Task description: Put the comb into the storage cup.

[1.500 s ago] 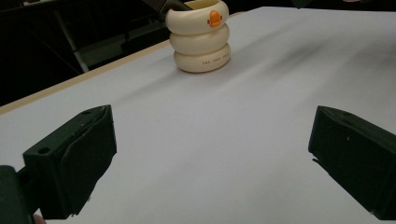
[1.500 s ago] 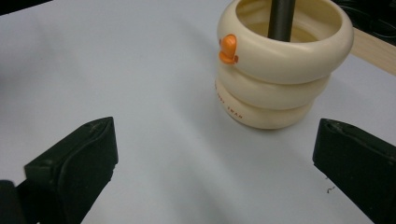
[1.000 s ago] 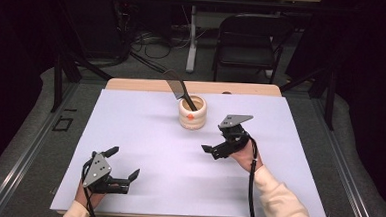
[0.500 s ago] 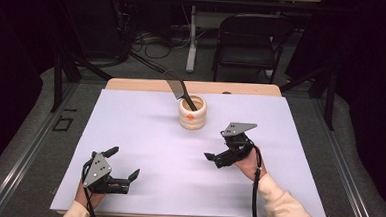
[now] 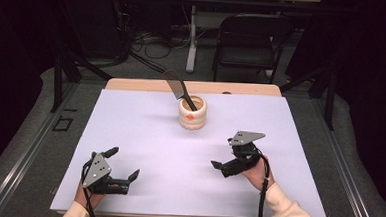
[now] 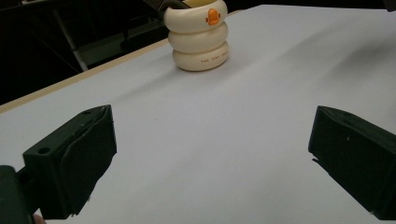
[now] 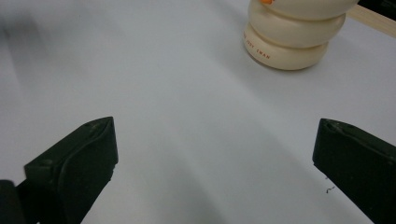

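Observation:
A cream ringed holder with an orange mark stands at the back middle of the white table. A black spatula leans in it toward the back left. My left gripper rests near the front left edge, open, nothing between its fingers. My right gripper is held at the front right, open and empty, pointing left. In the left gripper view the holder stands far ahead of the wide-spread jaws of that gripper. The right gripper view has the holder at upper right, beyond its gripper.
A strip of bare wood runs along the table's far edge. Behind the table stand a dark folding chair, a table leg and cables on the floor. A cable trails from each gripper toward the person's sleeves.
My right gripper has drawn back toward the front edge and a little right, away from the holder. The left gripper has stayed put.

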Demonstrator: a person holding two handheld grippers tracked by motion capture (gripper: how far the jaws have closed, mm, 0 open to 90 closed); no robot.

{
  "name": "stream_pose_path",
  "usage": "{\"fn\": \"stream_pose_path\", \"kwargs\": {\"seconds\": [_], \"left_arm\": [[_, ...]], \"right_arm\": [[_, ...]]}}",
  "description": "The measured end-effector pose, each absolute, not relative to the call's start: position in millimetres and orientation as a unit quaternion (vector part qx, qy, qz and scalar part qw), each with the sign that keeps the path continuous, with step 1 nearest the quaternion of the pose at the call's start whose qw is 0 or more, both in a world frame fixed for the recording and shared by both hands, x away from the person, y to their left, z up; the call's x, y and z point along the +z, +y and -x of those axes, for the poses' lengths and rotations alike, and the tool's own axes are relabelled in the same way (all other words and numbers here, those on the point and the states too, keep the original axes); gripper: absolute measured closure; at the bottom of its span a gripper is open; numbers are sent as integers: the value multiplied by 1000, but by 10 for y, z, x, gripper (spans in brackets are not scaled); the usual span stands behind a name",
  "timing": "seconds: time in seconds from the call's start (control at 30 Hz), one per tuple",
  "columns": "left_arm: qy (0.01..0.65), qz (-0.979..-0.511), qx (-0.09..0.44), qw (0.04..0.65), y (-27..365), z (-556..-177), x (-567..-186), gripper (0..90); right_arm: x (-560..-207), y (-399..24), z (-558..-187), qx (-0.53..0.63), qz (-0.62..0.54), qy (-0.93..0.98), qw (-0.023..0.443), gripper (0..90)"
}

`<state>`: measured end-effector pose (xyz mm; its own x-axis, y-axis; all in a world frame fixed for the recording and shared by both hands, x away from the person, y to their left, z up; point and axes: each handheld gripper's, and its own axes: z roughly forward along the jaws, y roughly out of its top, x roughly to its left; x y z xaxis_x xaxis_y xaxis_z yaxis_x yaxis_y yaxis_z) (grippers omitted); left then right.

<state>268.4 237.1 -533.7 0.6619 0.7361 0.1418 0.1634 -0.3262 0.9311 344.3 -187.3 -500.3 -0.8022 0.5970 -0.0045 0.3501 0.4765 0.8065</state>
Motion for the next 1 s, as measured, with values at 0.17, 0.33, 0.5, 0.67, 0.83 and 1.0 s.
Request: {"fn": "stream_pose_path", "kwargs": {"seconds": [0.17,0.33,0.5,0.67,0.83,1.0], "left_arm": [[295,-762,286,500,2367,-2688,-5339,10],[296,-763,287,499,2373,-2687,-5339,10],[295,-763,286,500,2368,-2689,-5341,10],[295,-762,286,499,2370,-2689,-5343,10],[295,-764,288,496,2368,-2690,-5342,10],[296,-764,288,496,2367,-2689,-5343,10]], "right_arm": [[-5029,-1923,-3359,423,-280,849,147,0],[-5056,-1957,-3287,420,-278,850,156,0],[-5072,-1994,-3226,422,-279,848,160,0],[-5087,-2031,-3151,419,-279,847,170,0],[-5089,-2091,-3074,424,-280,843,177,0],[-5111,-2130,-3005,423,-280,842,186,0]]}}
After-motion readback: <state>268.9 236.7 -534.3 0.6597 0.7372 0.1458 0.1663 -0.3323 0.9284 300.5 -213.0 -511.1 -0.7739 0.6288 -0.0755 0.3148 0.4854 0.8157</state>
